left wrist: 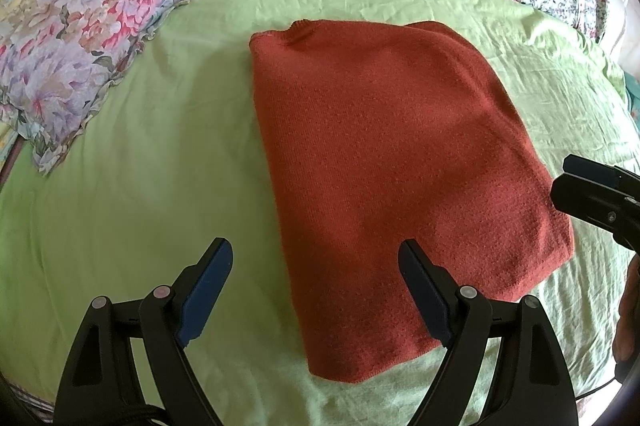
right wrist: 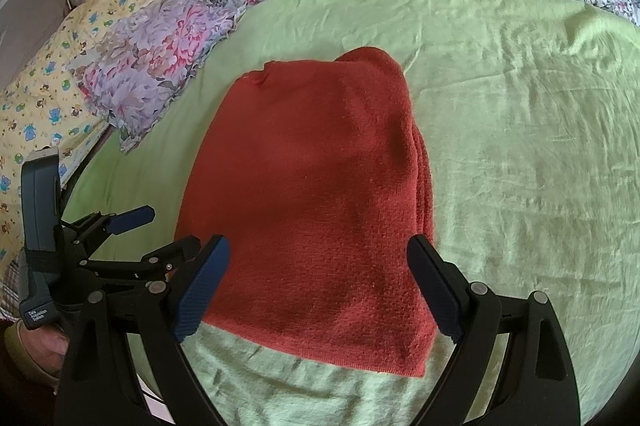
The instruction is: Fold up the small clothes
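- Red knit sweater (left wrist: 396,177) fills the middle of the left wrist view. It lies folded in a neat block on the green sheet (left wrist: 140,185).
- Low in that view, the left gripper (left wrist: 316,266) is wide open and holds nothing. One finger is over the sheet and the other is over the sweater's near edge.
- At the right edge of that view, part of the right gripper (left wrist: 592,193) pokes in, just beside the sweater.
- At the upper left sits a flowery pillow (left wrist: 76,61), well apart from the sweater.
- In the right wrist view, the sweater (right wrist: 316,201) is in the middle again. Stacked layers show along its right side.
- Low in this view, the right gripper (right wrist: 318,266) is wide open too, with nothing in it. The sweater's near edge lies between its fingers.
- At the lower left of this view is the left gripper (right wrist: 154,230), open, near the sweater's left edge.
- I think the folding is almost done or done.
- If one more fold is wanted, both grippers should go down, pinch the near edge through all the layers, and lift it over to the far edge.
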The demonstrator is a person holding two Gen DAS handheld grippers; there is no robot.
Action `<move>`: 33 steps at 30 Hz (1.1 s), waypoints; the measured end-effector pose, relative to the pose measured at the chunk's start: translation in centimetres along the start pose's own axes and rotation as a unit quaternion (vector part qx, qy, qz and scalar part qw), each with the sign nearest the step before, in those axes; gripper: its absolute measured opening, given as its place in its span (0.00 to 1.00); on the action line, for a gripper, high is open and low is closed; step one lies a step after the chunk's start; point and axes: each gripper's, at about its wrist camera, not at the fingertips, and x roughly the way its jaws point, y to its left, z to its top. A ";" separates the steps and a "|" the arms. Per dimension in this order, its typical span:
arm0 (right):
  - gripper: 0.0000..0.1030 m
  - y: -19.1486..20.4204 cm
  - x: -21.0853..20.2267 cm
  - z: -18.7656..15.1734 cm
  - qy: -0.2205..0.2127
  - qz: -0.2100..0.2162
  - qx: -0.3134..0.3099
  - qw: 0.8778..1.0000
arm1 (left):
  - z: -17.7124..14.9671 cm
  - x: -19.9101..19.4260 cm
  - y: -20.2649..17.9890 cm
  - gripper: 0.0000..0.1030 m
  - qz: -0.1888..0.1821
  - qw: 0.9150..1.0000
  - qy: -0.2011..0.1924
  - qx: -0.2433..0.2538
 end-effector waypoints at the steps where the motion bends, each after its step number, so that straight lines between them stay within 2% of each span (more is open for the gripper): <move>1: 0.88 0.0 0.0 0.0 0.000 0.000 0.001 1.000 | 0.0 0.0 0.0 0.83 0.000 1.000 0.000 0.000; 33: 0.88 0.0 0.3 0.4 0.004 0.000 -0.001 1.000 | 0.1 0.2 0.7 0.83 0.000 1.000 0.003 -0.015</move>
